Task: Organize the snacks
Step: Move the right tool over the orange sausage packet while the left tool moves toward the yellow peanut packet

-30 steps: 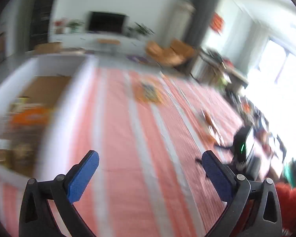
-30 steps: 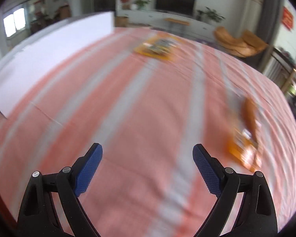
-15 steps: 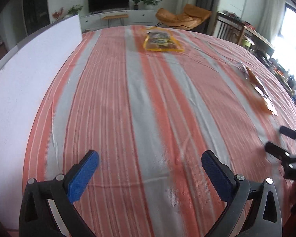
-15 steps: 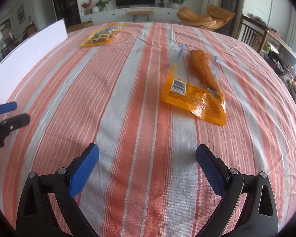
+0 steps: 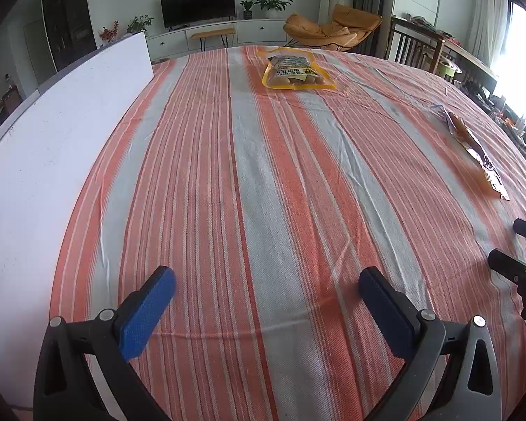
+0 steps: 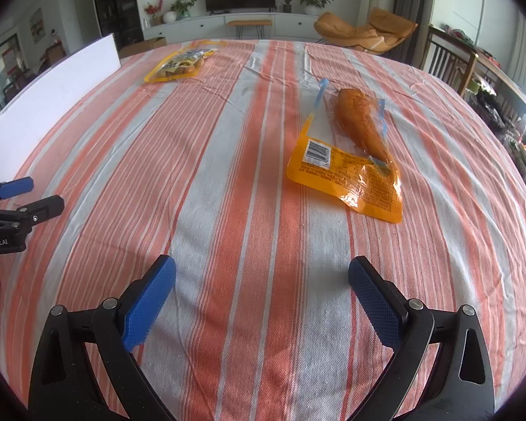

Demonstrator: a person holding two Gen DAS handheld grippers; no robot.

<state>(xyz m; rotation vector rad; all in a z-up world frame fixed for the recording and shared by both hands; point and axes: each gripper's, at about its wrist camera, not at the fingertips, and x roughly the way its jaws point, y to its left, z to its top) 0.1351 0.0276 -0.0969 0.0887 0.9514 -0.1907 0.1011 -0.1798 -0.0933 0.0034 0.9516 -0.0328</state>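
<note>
Two sealed snack pouches are lying on the orange-and-grey striped tablecloth point(image 6: 249, 189): a yellow pouch of small round snacks point(image 6: 179, 65) at the far end near the tall white box wall point(image 5: 52, 147), and an orange pouch holding a drumstick point(image 6: 354, 154) nearer. Both the left gripper point(image 5: 266, 287) and the right gripper point(image 6: 261, 277) are hovering with jaws spread wide, gripping nothing.

The left gripper point(image 5: 266, 296) hangs over the striped cloth point(image 5: 263, 175) with its jaws wide apart and nothing between them. A yellow snack bag point(image 5: 296, 72) lies far ahead. A white board point(image 5: 52, 147) stands on the left.
</note>
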